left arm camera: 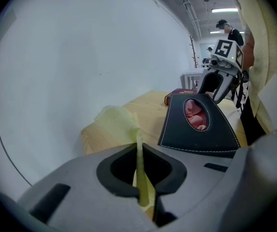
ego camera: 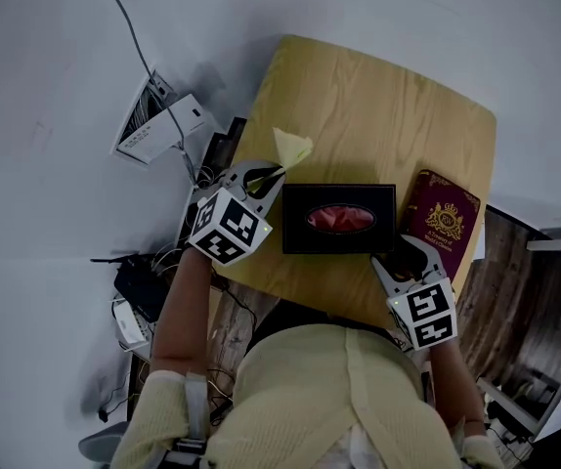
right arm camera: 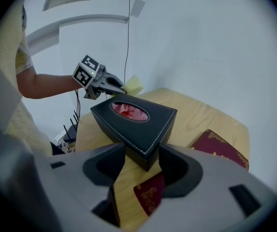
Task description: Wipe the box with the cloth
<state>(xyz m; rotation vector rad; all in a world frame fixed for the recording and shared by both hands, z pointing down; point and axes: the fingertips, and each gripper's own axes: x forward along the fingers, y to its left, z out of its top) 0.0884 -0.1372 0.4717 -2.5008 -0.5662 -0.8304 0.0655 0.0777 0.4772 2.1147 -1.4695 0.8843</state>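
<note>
One corner of the box [ego camera: 339, 243] sits gripped in the wide right tool [ego camera: 403, 257], so wiping with the cloth [ego camera: 293, 148] pinched in the left tool [ego camera: 266, 179], at ten o'clock, could swivel it.

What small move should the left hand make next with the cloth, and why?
Probably lower the left tongs toward the box so the yellow cloth lands on its top. The cloth is pinched but sits beside the box's far-left corner, apparently not touching it, while the right tongs seem to brace its near corner.
</note>
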